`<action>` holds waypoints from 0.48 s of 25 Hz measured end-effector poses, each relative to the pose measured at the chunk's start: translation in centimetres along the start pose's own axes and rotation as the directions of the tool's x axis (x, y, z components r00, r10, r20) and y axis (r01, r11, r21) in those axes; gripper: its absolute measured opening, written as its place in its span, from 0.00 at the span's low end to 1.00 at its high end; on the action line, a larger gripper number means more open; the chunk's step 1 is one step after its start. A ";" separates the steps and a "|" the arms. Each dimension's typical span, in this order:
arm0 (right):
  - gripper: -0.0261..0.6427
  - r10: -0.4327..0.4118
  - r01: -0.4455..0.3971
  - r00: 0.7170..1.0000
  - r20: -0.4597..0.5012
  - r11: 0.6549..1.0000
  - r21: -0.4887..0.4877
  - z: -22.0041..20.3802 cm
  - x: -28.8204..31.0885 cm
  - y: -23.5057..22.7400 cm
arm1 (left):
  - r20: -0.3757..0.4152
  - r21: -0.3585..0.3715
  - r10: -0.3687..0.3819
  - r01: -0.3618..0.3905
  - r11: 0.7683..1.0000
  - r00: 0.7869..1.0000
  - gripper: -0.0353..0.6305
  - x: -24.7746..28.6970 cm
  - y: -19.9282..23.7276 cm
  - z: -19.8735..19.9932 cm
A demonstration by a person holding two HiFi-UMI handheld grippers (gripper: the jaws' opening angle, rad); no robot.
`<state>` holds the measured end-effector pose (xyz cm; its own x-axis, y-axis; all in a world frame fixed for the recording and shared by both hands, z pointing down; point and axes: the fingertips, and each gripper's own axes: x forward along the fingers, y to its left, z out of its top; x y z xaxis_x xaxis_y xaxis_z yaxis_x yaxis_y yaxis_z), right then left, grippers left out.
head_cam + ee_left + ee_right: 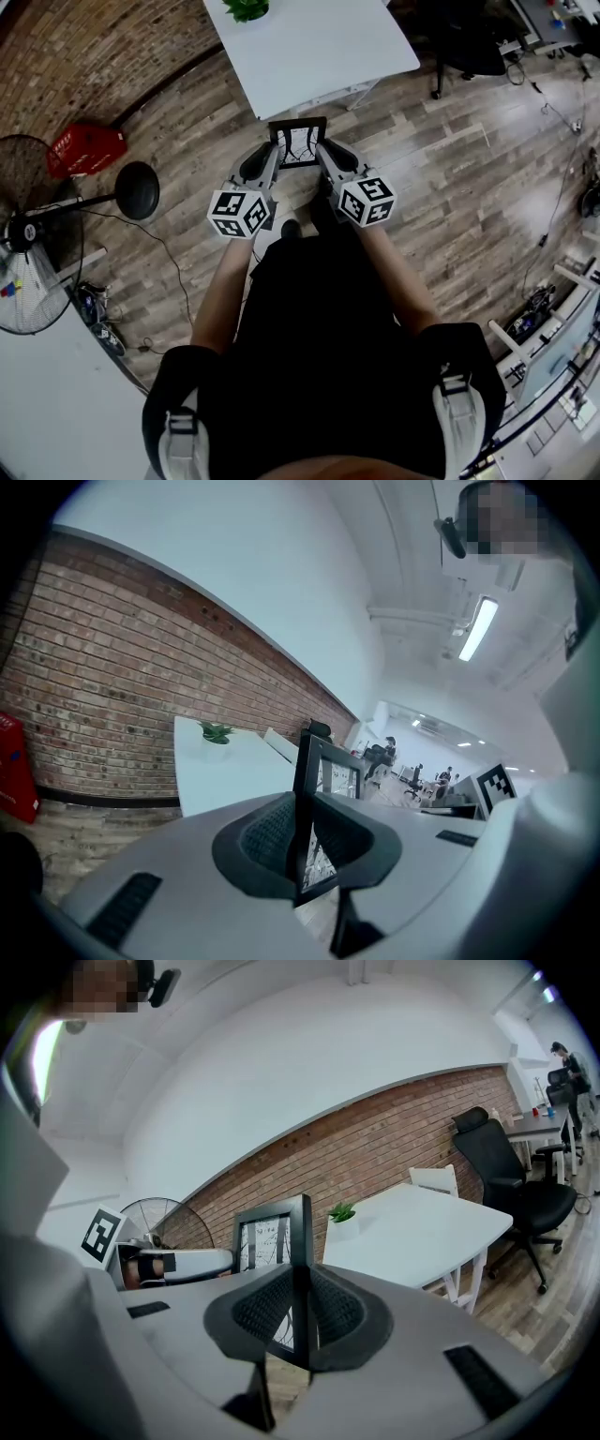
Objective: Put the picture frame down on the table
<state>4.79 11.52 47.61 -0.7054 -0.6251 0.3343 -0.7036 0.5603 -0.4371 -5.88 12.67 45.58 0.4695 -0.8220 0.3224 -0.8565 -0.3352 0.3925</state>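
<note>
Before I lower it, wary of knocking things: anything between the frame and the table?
Nothing visible. The picture frame hangs just short of the table, bare at this end; the plant stands at the far end.

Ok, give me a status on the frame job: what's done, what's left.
Done: the picture frame is off the ground, with the left gripper and right gripper each shut on a side edge. In hand: it is held upright in the air, just short of the white table, over the wood floor. Left: bring it over the tabletop, lower it, release.
</note>
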 end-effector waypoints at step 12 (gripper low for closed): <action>0.12 0.061 -0.061 0.997 -0.036 0.998 -0.001 2.9 2.1 -4.2 | 0.012 -0.026 0.061 -0.061 0.998 0.998 0.16 4.7 0.1 1.9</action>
<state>6.52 6.23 47.72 -0.7498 -0.5695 0.3369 -0.6591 0.5982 -0.4558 -4.11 7.87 45.48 0.4139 -0.8461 0.3357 -0.8774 -0.2726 0.3948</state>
